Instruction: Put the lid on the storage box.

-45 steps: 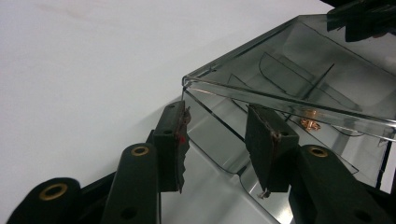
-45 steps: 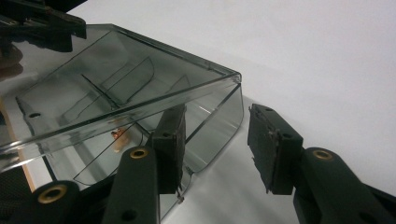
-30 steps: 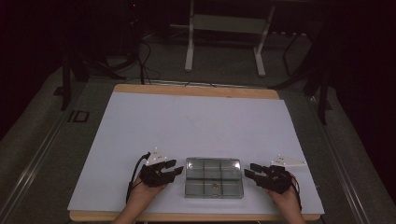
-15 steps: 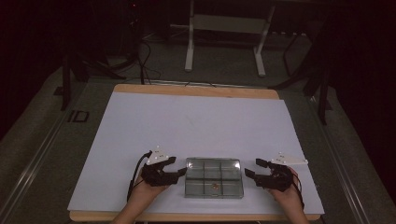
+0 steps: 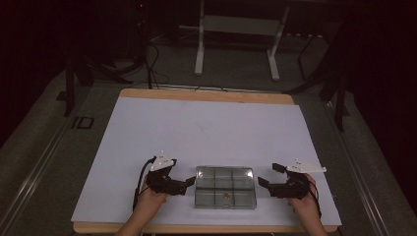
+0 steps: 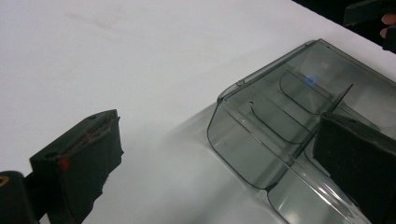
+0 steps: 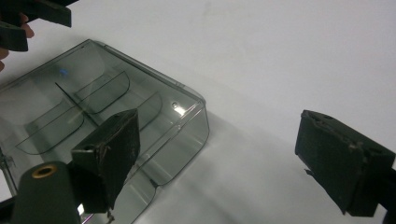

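A clear smoky plastic box (image 5: 225,187) with several compartments lies flat near the table's front edge; a small orange bit (image 5: 227,195) sits in one front cell. My left gripper (image 5: 189,181) is at the box's left side and has just been opening. In the left gripper view its jaws (image 6: 215,161) stand wide apart around a corner of the box (image 6: 280,116), with the pads off it. My right gripper (image 5: 269,175), at the box's right side, has also just been opening. Its jaws (image 7: 224,156) are spread beside the box (image 7: 107,98), with bare table between them.
The white table top (image 5: 206,132) stretches far beyond the box, with a wooden rim (image 5: 206,96) at the back. On the dark floor behind stands a white metal frame (image 5: 236,29), and cables (image 5: 152,64) lie there. A person's hands hold both grippers at the front edge.
Both grippers' jaws have spread wider than a second ago. The hands and the box have stayed where they were.
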A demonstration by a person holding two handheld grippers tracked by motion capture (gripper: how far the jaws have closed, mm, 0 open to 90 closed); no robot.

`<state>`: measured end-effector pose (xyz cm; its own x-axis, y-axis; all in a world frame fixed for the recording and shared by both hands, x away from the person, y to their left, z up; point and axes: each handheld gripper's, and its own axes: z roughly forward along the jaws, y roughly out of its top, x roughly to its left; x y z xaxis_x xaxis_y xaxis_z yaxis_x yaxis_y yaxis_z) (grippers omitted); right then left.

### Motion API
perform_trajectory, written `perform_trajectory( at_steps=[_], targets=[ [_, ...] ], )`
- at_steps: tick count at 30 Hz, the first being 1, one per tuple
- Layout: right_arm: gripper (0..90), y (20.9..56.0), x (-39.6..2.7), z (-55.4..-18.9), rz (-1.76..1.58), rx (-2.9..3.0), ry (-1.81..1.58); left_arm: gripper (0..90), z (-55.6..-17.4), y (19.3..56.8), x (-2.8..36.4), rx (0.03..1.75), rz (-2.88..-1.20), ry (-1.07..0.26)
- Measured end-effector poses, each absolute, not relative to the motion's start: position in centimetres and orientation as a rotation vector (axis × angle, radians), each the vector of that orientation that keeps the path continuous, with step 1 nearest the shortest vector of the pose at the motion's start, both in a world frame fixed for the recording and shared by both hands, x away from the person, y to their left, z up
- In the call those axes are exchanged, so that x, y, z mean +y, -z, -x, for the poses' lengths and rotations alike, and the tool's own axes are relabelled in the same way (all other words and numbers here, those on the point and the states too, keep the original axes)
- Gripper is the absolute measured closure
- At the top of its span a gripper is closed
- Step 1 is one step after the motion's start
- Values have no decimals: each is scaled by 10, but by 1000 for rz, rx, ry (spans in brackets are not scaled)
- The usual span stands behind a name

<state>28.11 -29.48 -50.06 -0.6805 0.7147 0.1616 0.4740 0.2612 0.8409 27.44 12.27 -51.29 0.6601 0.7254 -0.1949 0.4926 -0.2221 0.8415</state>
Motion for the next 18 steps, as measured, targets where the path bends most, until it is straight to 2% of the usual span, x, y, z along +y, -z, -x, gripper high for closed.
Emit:
perform_trajectory(
  at_steps=[18],
  targets=[
    [142, 507, -303, -281, -1114, 2264, -1322, 22, -272, 515, 136, 974, -1853, -291]
  ],
)
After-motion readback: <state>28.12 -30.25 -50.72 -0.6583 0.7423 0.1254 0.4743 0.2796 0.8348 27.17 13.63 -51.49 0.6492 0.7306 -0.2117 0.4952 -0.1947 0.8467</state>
